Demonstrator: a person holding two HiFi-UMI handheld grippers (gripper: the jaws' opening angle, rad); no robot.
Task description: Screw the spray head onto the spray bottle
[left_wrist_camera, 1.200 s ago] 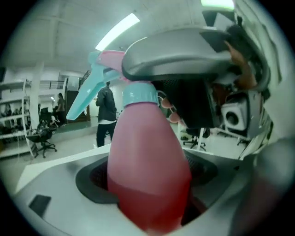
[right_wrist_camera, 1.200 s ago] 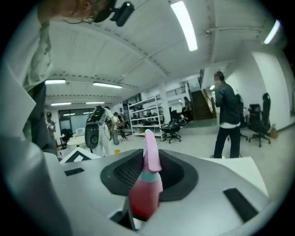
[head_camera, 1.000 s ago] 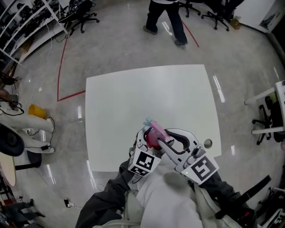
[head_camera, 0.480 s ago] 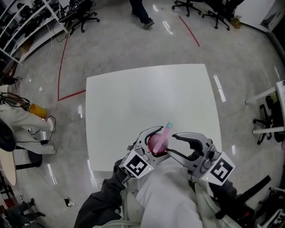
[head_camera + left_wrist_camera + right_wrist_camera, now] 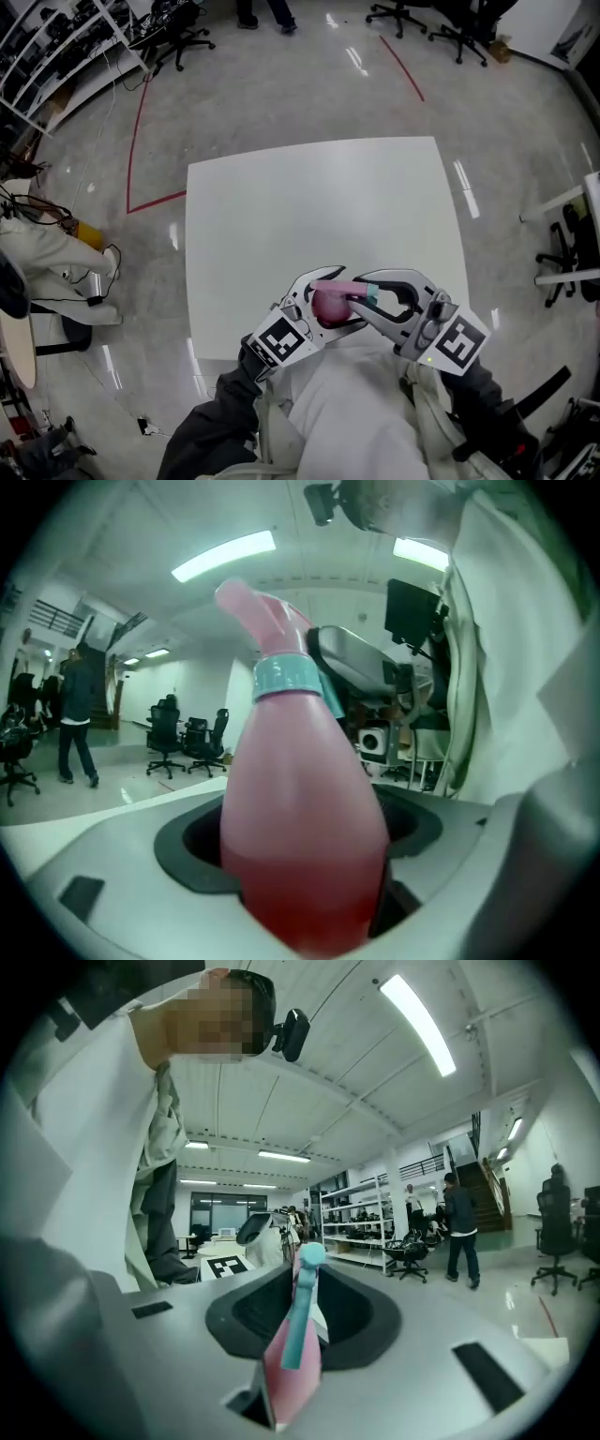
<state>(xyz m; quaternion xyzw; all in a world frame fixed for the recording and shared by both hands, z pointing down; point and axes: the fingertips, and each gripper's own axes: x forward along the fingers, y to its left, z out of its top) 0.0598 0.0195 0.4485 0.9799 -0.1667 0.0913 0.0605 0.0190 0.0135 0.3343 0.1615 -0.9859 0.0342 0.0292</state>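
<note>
A pink spray bottle (image 5: pixel 327 306) is held over the white table's (image 5: pixel 319 206) near edge, close to my chest. My left gripper (image 5: pixel 330 300) is shut on its body, which fills the left gripper view (image 5: pixel 300 827). A teal collar (image 5: pixel 286 677) joins the bottle's neck to the pink spray head (image 5: pixel 267 621). In the head view the spray head (image 5: pixel 360 292) points right into my right gripper (image 5: pixel 362 296), which is shut on it. In the right gripper view the head with its teal trigger (image 5: pixel 298 1335) stands between the jaws.
The table's near edge lies just under the grippers. Office chairs (image 5: pixel 178 28) and shelving (image 5: pixel 56 56) stand on the grey floor beyond, crossed by a red line (image 5: pixel 139 122). A yellow object (image 5: pixel 89 234) and white equipment sit at the left. A person's legs (image 5: pixel 267 11) show at the top.
Half a second ago my right gripper stood off to the right of the bottle; now it is back on the spray head. The nozzle has swung from far-left round to the right.
</note>
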